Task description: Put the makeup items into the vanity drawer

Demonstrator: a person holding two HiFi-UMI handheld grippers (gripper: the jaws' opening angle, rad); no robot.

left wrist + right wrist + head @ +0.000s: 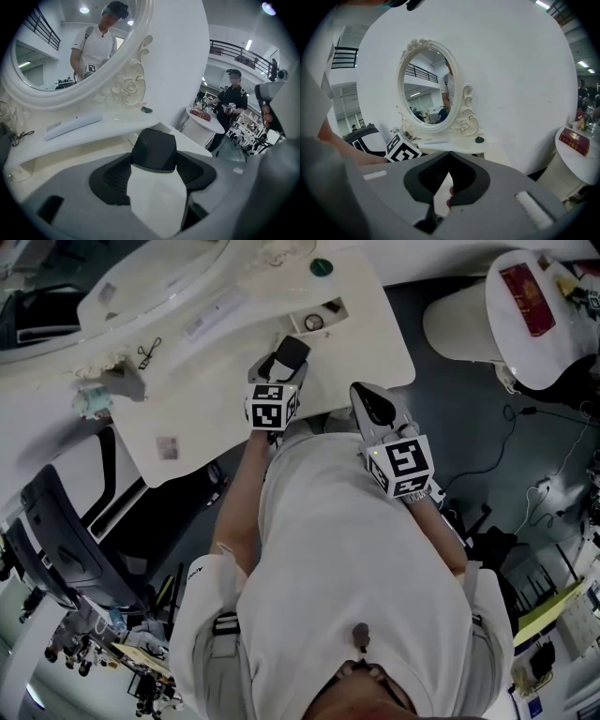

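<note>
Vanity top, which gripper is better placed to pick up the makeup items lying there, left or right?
Left, probably. The left gripper is over the vanity top, near the long white item; the right gripper sits at the front edge, by the person's torso.

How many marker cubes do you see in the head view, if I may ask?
2. The left cube rides the left gripper, which grips a bottle over the vanity; the right cube rides the right gripper, at the vanity's edge. None seems hidden.
</note>
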